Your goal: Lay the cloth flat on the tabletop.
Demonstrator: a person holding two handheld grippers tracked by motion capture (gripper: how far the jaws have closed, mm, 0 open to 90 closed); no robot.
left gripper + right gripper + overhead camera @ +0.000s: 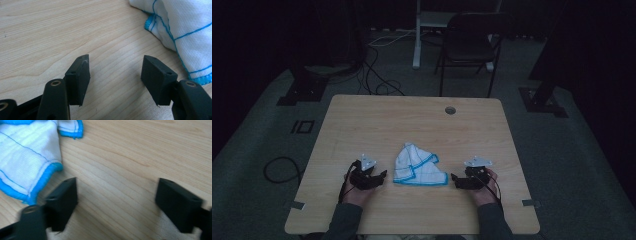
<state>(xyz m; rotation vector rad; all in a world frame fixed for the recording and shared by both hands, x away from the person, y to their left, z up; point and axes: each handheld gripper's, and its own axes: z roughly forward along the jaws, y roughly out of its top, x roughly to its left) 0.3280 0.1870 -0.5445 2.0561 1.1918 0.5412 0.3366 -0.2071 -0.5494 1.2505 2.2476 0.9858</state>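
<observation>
My hands rest low on the counter [362, 120], forearms coming in from the near edge, each set of tongs turned inward. My left tongs [379, 176] have their jaws wide apart with bare wood between them. My right tongs [455, 178] are likewise spread and hold nothing. The cloth [418, 165], white with blue edging, lies crumpled between the two, just beside each and touching neither.

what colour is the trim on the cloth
Bright blue, on a white cloth with thin blue grid lines; clearest in the left gripper view.
</observation>
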